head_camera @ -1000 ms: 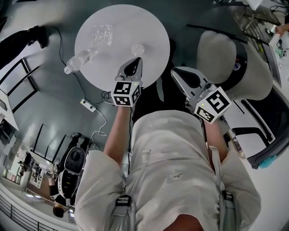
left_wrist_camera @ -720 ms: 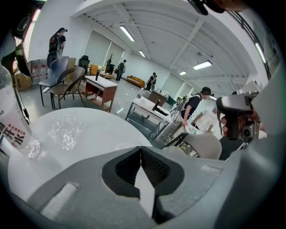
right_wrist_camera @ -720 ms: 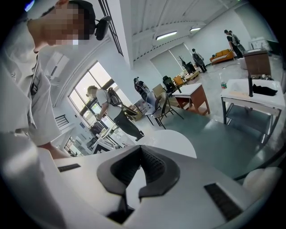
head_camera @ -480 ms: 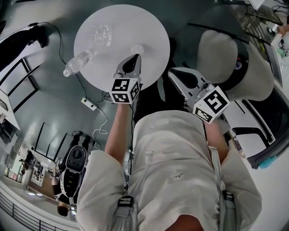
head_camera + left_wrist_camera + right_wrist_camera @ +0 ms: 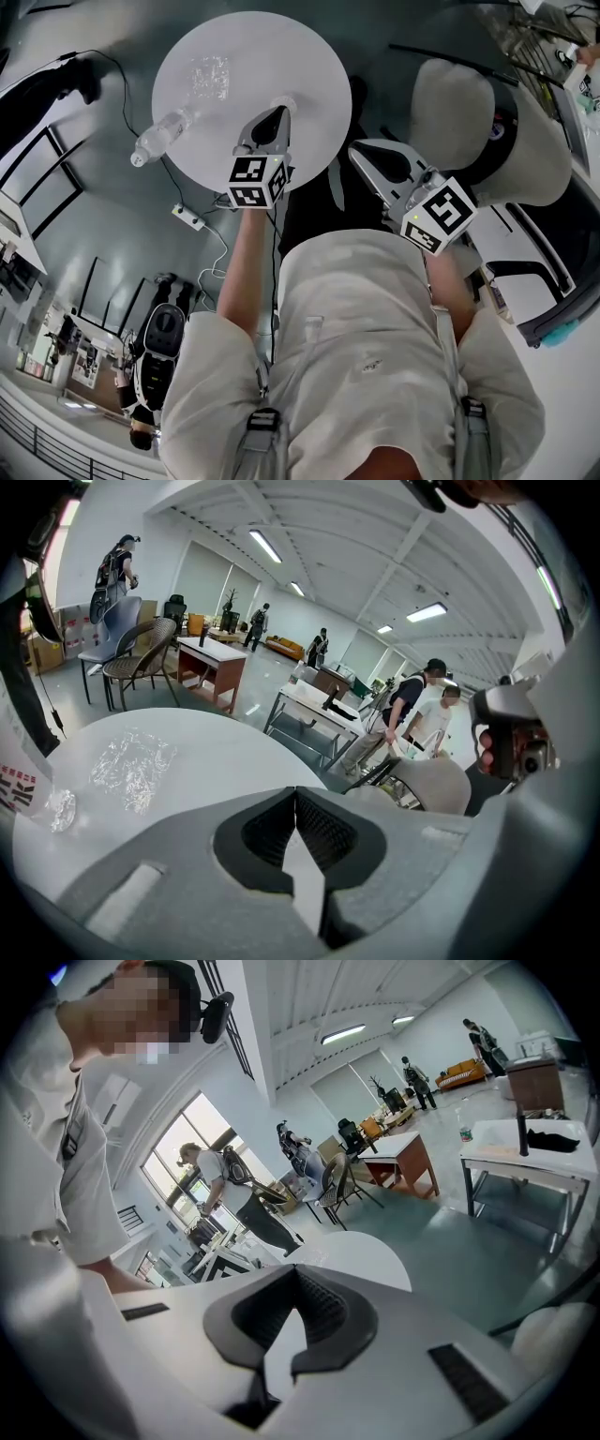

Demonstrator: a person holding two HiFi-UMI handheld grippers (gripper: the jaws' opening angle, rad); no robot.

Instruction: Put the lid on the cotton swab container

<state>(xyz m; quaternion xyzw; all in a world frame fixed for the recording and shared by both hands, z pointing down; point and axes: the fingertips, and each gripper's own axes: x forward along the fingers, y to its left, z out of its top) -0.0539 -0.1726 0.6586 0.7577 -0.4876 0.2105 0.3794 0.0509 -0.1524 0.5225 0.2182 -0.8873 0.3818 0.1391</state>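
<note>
A big open-plan office or lab hall. High white ceiling (image 5: 375, 536) with long strip lights (image 5: 265, 546). Desks (image 5: 211, 658) and white work tables (image 5: 314, 705) spread across a bare grey floor (image 5: 103, 234), with chairs (image 5: 141, 653) beside them and an orange sofa (image 5: 286, 647) far at the back. Tall windows (image 5: 192, 1124) along one side. Several people (image 5: 412, 700) standing about among the furniture. Close by, a round white table (image 5: 309, 66), a padded armchair (image 5: 450, 112) and a power strip (image 5: 185, 217) lying on the floor.
</note>
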